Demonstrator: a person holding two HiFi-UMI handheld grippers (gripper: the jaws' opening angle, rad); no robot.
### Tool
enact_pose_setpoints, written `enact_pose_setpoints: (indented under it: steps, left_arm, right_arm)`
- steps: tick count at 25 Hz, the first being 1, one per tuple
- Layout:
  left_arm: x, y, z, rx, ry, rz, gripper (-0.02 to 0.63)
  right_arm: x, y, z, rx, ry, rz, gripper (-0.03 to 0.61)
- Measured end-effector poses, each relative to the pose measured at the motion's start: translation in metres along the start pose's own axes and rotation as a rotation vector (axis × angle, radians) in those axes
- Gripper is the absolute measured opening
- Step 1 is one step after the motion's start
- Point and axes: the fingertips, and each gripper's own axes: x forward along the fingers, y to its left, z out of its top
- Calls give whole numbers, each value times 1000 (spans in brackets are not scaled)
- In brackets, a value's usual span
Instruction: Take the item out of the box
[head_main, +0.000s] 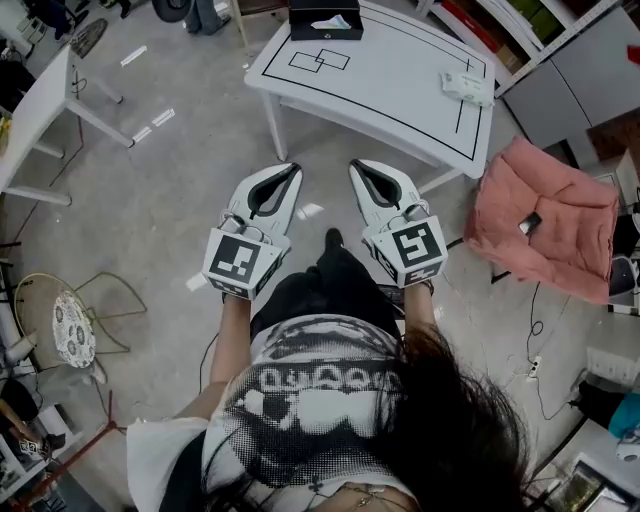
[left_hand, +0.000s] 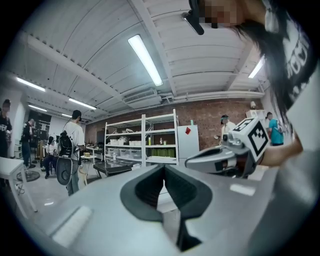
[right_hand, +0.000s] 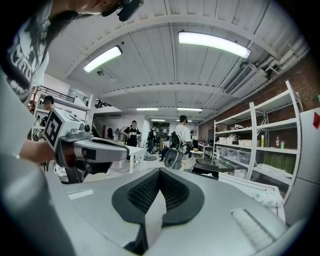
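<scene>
A black box (head_main: 325, 20) stands at the far edge of the white table (head_main: 400, 90), with a white item (head_main: 335, 22) lying in it. I stand a step back from the table and hold both grippers level over the floor, side by side and pointing at it. My left gripper (head_main: 294, 171) is shut and holds nothing. My right gripper (head_main: 356, 166) is also shut and empty. In the left gripper view the shut jaws (left_hand: 164, 168) point past the box (left_hand: 114, 169). From the right gripper view (right_hand: 160, 173), the box (right_hand: 209, 169) shows ahead to the right.
Black lines and two outlined squares (head_main: 320, 60) mark the tabletop. A white packet (head_main: 467, 88) lies near its right end. A pink padded cloth (head_main: 545, 215) lies on the floor to the right, and a wire stool (head_main: 72, 325) stands at the left. Shelves and several people fill the room behind.
</scene>
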Motion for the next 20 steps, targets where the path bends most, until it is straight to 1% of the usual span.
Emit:
enact_pose_setpoints:
  steps: [6, 10, 14, 20]
  left_arm:
    - [14, 17, -5, -2, 11, 5, 0]
    - [33, 38, -8, -4, 18, 20, 0]
    - [61, 63, -11, -1, 29, 29, 0]
    - [128, 107, -4, -1, 32, 40, 0]
  right_arm:
    - [26, -5, -1, 1, 9, 27, -2]
    - [54, -21, -1, 3, 6, 46, -2]
    - [87, -44, -1, 6, 3, 61, -2]
    - [143, -98, 4, 4, 10, 85, -2]
